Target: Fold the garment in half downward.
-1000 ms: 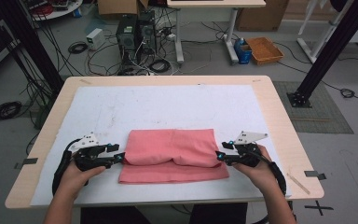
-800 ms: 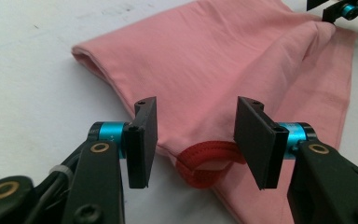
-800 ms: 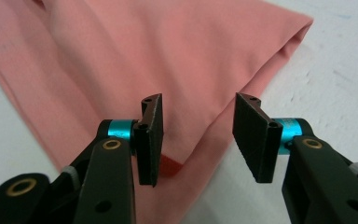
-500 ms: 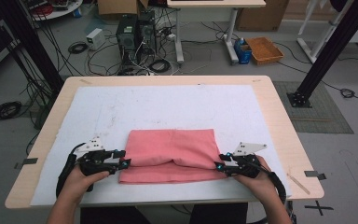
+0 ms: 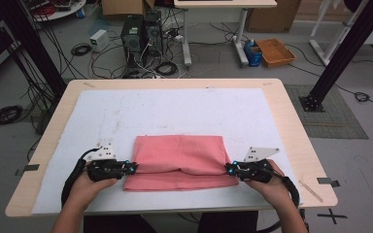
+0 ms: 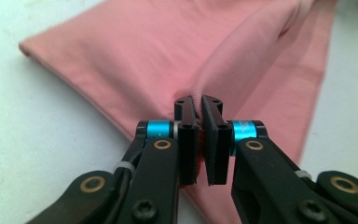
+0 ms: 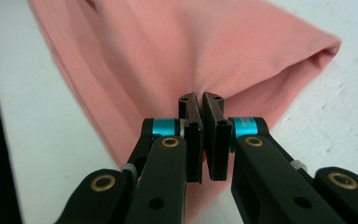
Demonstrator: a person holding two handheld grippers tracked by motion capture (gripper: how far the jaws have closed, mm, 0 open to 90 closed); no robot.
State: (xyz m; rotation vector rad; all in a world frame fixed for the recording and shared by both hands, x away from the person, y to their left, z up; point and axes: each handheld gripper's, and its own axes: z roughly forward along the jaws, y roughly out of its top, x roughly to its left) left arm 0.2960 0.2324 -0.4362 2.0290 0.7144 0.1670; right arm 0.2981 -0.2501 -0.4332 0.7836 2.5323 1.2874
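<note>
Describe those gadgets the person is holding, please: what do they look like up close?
Each tool, left and right, is a black hand-held device with two flat black jaws. Bright blue metal collars sit beside the jaws, brass-coloured rivets stud the linkage arms, and small white cable ties wrap them. A grey three-cornered plate tops each, and a black cable loops back past the wrist. No sleeves show.

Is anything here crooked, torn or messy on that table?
Nothing torn or spilled. The pink cloth lies folded, but its near layer sticks out unevenly past the upper one. The left gripper and right gripper each pinch a side edge.
</note>
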